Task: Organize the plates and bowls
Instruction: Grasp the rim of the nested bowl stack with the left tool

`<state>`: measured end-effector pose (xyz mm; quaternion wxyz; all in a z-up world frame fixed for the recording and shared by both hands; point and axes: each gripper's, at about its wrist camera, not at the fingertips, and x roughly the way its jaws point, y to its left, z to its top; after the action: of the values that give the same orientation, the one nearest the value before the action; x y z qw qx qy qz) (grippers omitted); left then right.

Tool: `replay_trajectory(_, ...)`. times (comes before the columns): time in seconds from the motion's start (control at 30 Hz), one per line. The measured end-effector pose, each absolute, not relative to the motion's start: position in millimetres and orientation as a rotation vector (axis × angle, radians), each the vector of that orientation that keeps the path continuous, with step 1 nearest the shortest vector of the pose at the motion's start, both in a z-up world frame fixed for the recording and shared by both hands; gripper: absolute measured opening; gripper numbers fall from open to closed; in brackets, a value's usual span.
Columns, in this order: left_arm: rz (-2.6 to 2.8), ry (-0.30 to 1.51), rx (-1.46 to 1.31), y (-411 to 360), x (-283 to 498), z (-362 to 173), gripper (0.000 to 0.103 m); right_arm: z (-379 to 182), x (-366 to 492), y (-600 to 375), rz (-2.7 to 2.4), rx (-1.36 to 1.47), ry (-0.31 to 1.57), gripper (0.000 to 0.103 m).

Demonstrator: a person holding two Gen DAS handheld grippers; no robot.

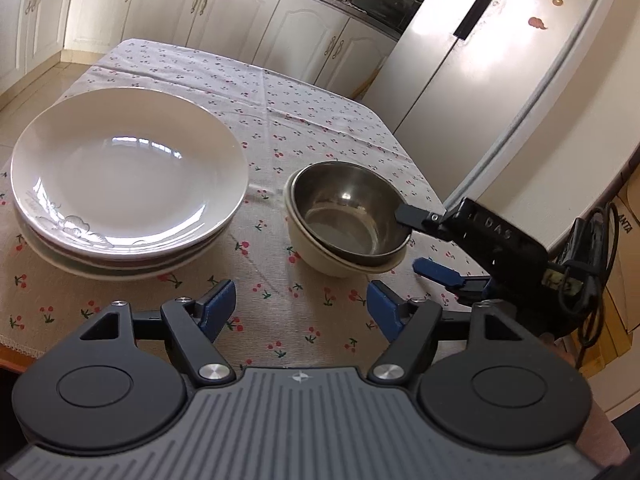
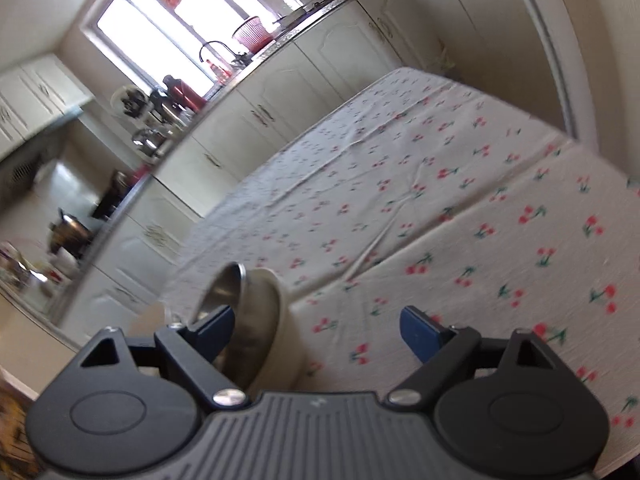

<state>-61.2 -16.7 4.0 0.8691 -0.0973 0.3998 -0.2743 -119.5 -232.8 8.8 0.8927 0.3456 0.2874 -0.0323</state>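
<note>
Nearest in the left wrist view, the left gripper [image 1: 300, 306] hangs over the cherry-print tablecloth [image 1: 280, 128] with its blue-padded jaws spread wide and nothing between them. Just beyond it, a steel bowl [image 1: 344, 208] sits nested inside a cream bowl [image 1: 308, 256]; the right gripper [image 1: 412, 240] straddles their right-hand rim, one finger inside the steel bowl and one outside, jaws apart and not visibly pinching. To the left, apart from the bowls, stands a stack of white plates [image 1: 128, 168]. Farther back are cream cabinets [image 1: 224, 8] and a fridge [image 1: 480, 80].
</note>
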Motion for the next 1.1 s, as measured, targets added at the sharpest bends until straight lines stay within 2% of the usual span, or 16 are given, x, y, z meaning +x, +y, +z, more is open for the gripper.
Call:
replay_trajectory(0.17,-0.583,0.854,-0.213,-18,-56,0,0.089,9,-114,-228,-0.098,0.638,0.610,0.091)
replay_trajectory(0.3,-0.592,0.859,-0.212,-23,-54,0,0.089,12,-114,-232,-0.068,0.689,0.612,0.091)
replay_trajectory(0.43,-0.599,0.857,-0.206,-29,-50,-1,0.089,18,-122,-244,0.011,0.839,0.571,0.100)
replay_trajectory(0.5,-0.606,0.856,-0.209,-34,-47,-1,0.089,21,-123,-249,0.066,0.905,0.544,0.102)
replay_trajectory(0.73,-0.598,0.833,-0.206,-55,-34,3,0.088,37,-112,-241,0.155,0.888,0.544,0.102)
replay_trajectory(1.1,-0.569,0.817,-0.201,-68,-21,-6,0.087,16,-98,-248,0.212,1.025,0.588,0.102)
